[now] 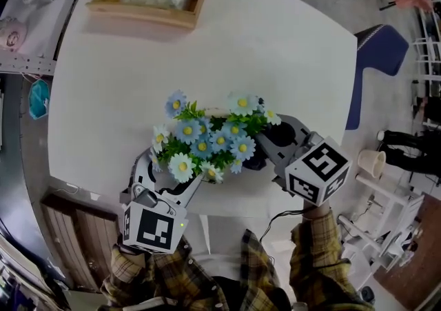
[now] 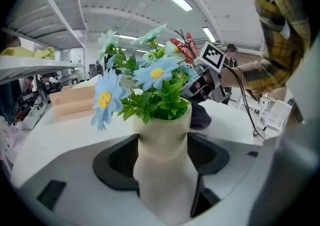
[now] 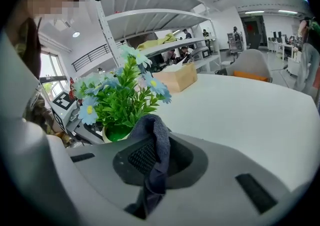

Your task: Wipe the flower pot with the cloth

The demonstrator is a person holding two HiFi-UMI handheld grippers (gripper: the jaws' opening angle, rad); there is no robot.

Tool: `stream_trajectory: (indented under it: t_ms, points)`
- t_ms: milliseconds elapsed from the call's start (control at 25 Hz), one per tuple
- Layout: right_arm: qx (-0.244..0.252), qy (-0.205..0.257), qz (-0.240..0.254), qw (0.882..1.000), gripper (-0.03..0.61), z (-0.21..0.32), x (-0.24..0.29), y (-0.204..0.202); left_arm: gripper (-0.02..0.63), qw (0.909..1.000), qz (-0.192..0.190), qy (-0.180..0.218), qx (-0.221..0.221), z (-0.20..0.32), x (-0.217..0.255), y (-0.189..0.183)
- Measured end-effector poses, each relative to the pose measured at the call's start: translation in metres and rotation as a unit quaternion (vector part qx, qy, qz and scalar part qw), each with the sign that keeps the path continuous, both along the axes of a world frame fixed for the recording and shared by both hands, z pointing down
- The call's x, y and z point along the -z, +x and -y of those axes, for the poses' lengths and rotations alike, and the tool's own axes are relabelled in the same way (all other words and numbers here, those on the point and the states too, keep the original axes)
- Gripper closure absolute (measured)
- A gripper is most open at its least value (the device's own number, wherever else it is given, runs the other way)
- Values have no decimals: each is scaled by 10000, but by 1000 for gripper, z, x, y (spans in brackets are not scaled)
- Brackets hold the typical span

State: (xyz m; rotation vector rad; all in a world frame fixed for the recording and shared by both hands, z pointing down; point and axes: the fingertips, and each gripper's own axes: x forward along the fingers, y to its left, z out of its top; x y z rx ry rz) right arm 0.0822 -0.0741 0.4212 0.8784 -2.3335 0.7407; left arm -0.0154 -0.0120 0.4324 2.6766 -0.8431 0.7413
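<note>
Jaws of my left gripper (image 1: 167, 184) stand wide and press on both sides of the pot (image 2: 162, 155), at its narrow waist. I judge this grip is there to keep the pot from sliding or tipping while its other side is rubbed. It stands upright on the white table (image 1: 207, 47), near the edge closest to me, between the two grippers. The pot is cream and smooth, narrower in the middle and wider at the rim. Green leaves and pale blue flowers (image 1: 207, 141) hide most of it from above.

On the right gripper (image 1: 270, 145) the jaws are almost together and pinch a dark cloth (image 3: 155, 145). A fold sticks out in front of the tips, I think as a soft pad for wiping. It is just beside the pot's rim; whether it touches, I cannot tell.
</note>
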Motion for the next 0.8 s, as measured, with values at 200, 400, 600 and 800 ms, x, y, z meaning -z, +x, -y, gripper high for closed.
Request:
stream_trajectory:
  t_ms: [200,400,600,800]
  points:
    - [652,-155,152,9976,561,11,3,-4,302,9999,55,69,-82,-2,2,1]
    - [1036,-187,62,9944,561,20,3,-11,304,9999,51,153,-32,-1,4,0]
    - [1478,-354,222,9881,561,27,6,-18,304,9998,32,191,16,0,6,-1]
    - [2214,-570,506,9722,561,38,6,-32,304,9997,107,230,-43,1,6,-2]
